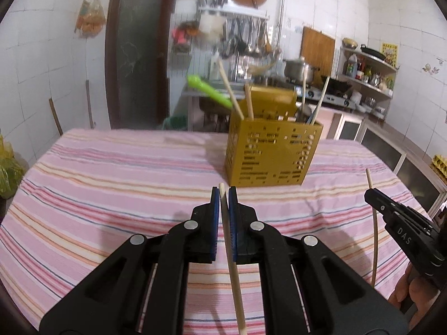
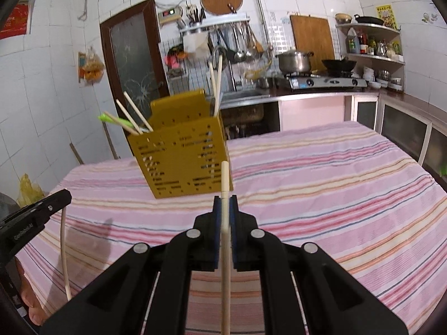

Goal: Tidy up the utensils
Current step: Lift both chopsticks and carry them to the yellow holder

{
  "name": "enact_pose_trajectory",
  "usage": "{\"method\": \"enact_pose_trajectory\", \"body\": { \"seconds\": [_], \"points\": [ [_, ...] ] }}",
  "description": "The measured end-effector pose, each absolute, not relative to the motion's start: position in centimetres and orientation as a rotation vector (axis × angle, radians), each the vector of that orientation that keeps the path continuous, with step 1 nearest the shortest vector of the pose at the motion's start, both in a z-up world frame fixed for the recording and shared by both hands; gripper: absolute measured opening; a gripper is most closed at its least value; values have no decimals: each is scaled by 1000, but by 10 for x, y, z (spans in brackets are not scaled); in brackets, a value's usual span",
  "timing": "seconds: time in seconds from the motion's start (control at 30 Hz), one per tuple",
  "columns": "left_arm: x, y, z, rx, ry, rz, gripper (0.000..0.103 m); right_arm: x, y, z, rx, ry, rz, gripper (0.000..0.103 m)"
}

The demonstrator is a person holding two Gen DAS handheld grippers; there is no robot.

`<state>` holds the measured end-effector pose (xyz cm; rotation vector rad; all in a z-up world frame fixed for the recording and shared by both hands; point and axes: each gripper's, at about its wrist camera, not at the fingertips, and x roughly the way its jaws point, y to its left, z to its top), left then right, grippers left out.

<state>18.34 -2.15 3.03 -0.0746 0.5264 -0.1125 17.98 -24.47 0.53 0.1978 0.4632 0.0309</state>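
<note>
- Kitchen setting; striped cloth (image 1: 111, 173) covers the table, soft and faintly creased.
- Holder (image 1: 272, 153): mustard plastic, perforated, boxy, already bearing chopsticks.
- Left gripper (image 1: 223, 195) pinches a chopstick (image 1: 233, 265); right gripper (image 2: 224, 203) pinches another (image 2: 225, 251), both just before the holder.
- Advice: carry each slim wooden stick over the holder's rim, tip downward, then release.

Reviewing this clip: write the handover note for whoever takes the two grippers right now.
Left gripper: shut on a chopstick.
Right gripper: shut on a second chopstick.
Yellow utensil holder stands on the striped tablecloth, ahead of both grippers, apart from them.
Done: several chopsticks and a green utensil already stand in the holder.
Left: drop both held chopsticks into the holder. No other loose utensils visible on the cloth.
</note>
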Motion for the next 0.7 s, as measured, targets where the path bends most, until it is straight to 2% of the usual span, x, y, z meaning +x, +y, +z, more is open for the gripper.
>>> {"method": "enact_pose_trajectory", "body": {
  "seconds": [0.7],
  "points": [
    [138, -6, 71, -91, 322, -103, 4, 129, -224, 46, 52, 190, 0, 6]
  ]
}}
